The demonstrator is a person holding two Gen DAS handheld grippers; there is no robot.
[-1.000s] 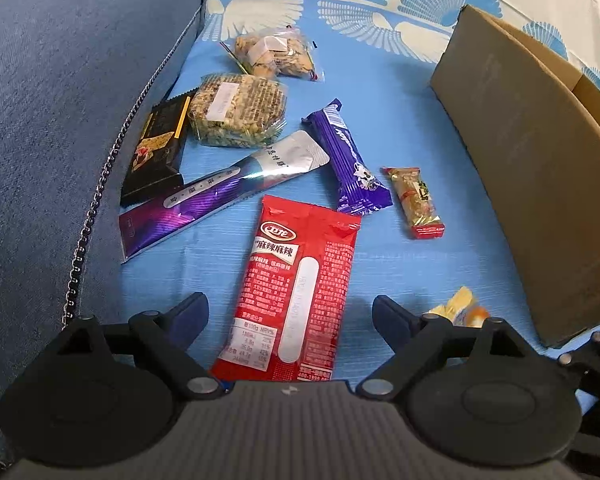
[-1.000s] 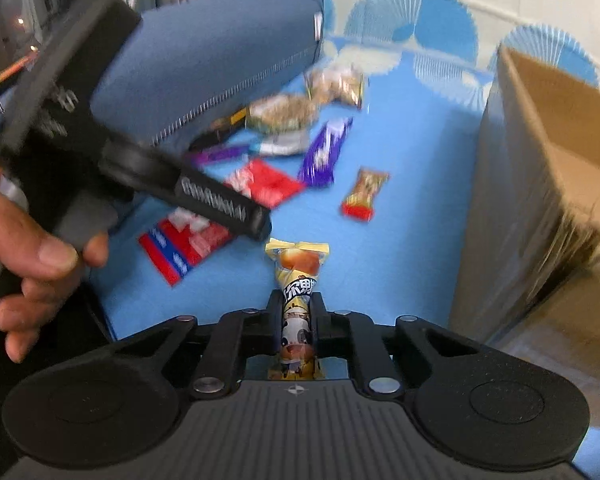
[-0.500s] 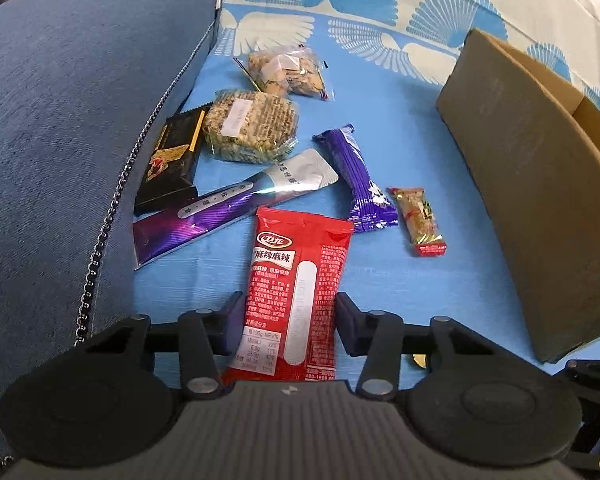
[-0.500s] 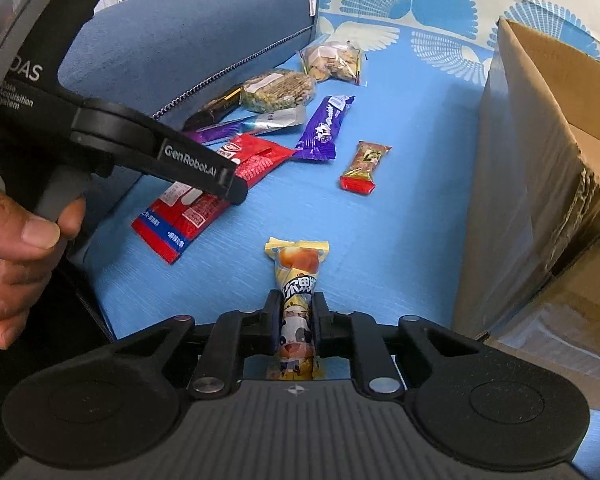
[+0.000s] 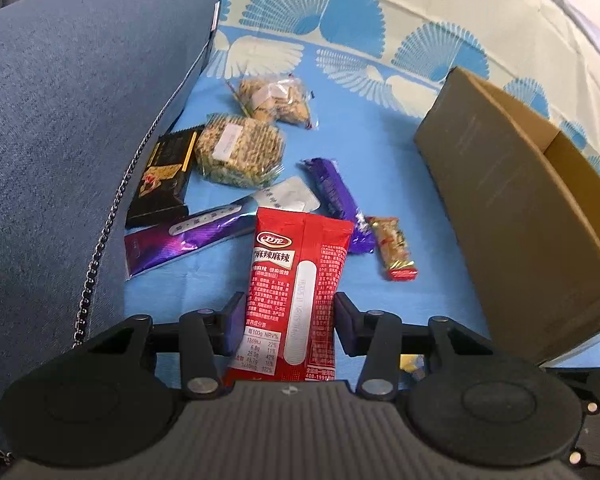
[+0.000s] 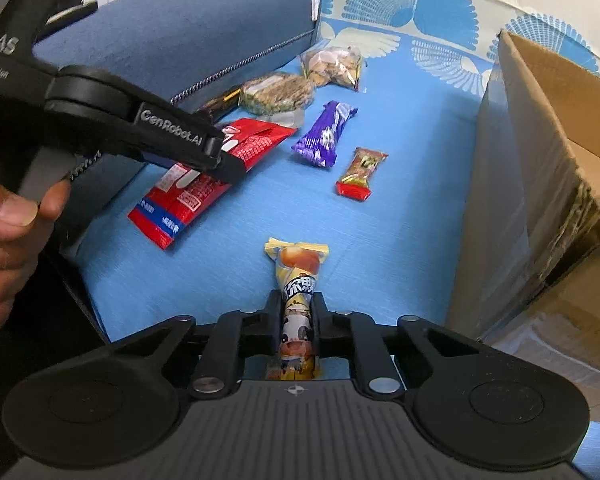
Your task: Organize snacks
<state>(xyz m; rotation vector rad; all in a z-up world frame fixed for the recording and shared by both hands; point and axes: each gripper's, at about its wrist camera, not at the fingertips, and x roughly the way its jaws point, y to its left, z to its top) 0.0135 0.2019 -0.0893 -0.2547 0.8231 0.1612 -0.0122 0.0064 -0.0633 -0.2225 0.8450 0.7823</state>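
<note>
Left hand-held gripper (image 5: 290,314) clamping half-shut on the red snack packet (image 5: 300,276), jaws having just been closing; right hand-held gripper (image 6: 296,316) pinching the yellow snack tube (image 6: 298,280) tight; both lying on the bed (image 6: 400,200), readying for the cardboard box (image 6: 540,160) at three o'clock

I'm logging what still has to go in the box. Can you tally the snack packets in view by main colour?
Red: 2, the large red packet in the left tool and the small red-ended bar
Purple: 2, the long pouch and the bar
Clear: 2, the cracker bags
Black: 1, the box
Yellow: 1, the packet in the right tool
Total: 8
</note>
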